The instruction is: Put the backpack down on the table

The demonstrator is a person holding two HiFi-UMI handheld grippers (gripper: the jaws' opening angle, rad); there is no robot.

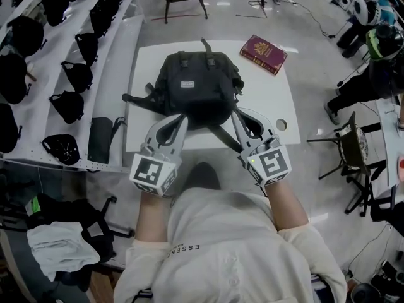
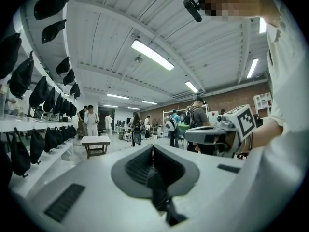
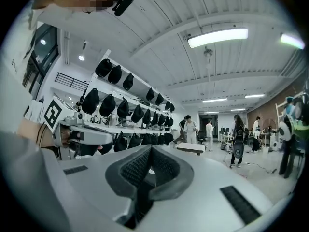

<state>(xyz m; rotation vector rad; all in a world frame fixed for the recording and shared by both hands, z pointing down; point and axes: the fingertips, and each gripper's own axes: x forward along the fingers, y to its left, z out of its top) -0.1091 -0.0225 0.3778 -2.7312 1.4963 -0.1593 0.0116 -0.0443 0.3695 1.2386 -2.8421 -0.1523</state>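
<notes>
The backpack [image 1: 196,84] already lies flat in the middle of the desk [image 1: 151,62], so the left hand-held gripper [image 1: 182,118] and right hand-held gripper [image 1: 234,113] hover level at its near side, jaws closed on nothing, apparently finished.

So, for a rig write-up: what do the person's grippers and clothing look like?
The left gripper and right gripper are pale grey with dark ribbed pads, each bearing a white cube with black square markers. The person wears a cream top.
</notes>
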